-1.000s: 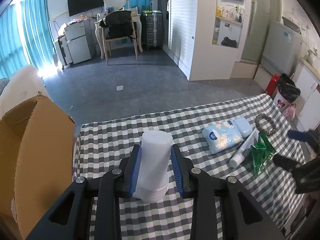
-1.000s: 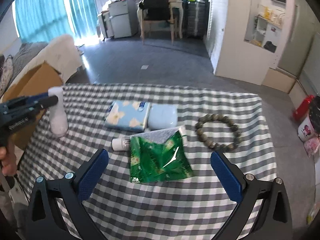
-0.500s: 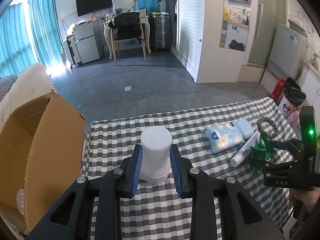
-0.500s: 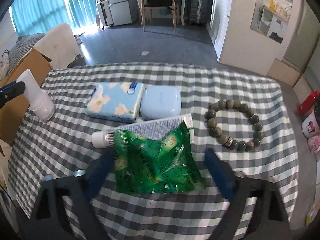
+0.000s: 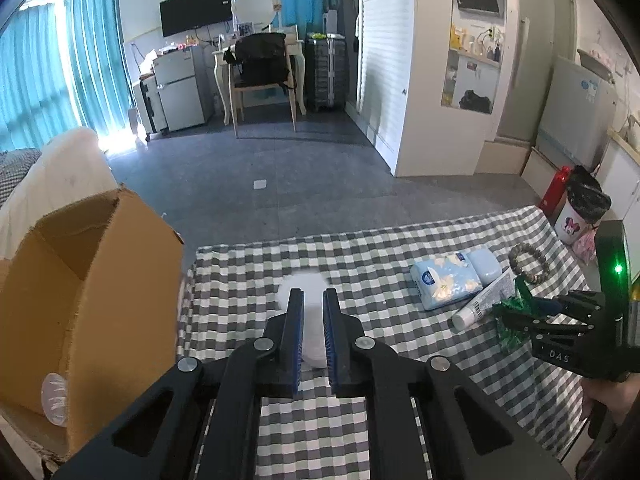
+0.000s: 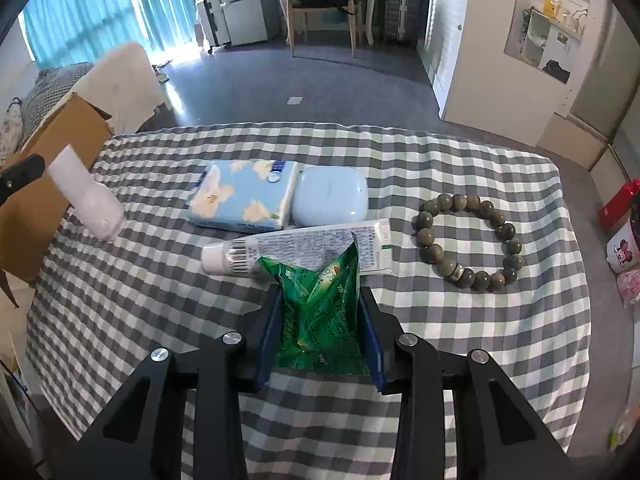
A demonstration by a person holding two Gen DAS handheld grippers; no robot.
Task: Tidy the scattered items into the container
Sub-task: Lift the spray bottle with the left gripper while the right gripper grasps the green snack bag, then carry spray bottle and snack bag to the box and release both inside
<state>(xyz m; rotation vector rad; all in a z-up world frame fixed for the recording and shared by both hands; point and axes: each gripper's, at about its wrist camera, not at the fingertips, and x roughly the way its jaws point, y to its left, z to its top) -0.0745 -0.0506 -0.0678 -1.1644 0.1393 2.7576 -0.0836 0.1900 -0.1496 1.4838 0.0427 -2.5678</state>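
My left gripper [image 5: 313, 294] is shut on a white bottle [image 5: 302, 286] and holds it tilted just above the checked tablecloth [image 6: 140, 320]. In the right wrist view the bottle [image 6: 90, 200] hangs at the left, next to the open cardboard box [image 6: 60, 140]. My right gripper [image 6: 320, 294] is closing on a green foil packet [image 6: 320, 320], which is crumpled between the blue pads. A toothpaste tube [image 6: 312, 244] lies just beyond the packet. Behind it are a blue tissue pack [image 6: 244, 196] and a pale blue case [image 6: 330, 196]. A bead bracelet [image 6: 468, 240] lies to the right.
The cardboard box [image 5: 100, 280] stands off the table's left edge with its flaps up. A person's hand [image 5: 612, 396] holds the right gripper at the table's right side. A red canister [image 5: 554, 192] and a bin [image 5: 580, 216] stand on the floor beyond.
The left jaws squeezed in on the bottle, which tipped over and rose a little. The right jaws went from wide open to pinching the green packet, which crumpled up.
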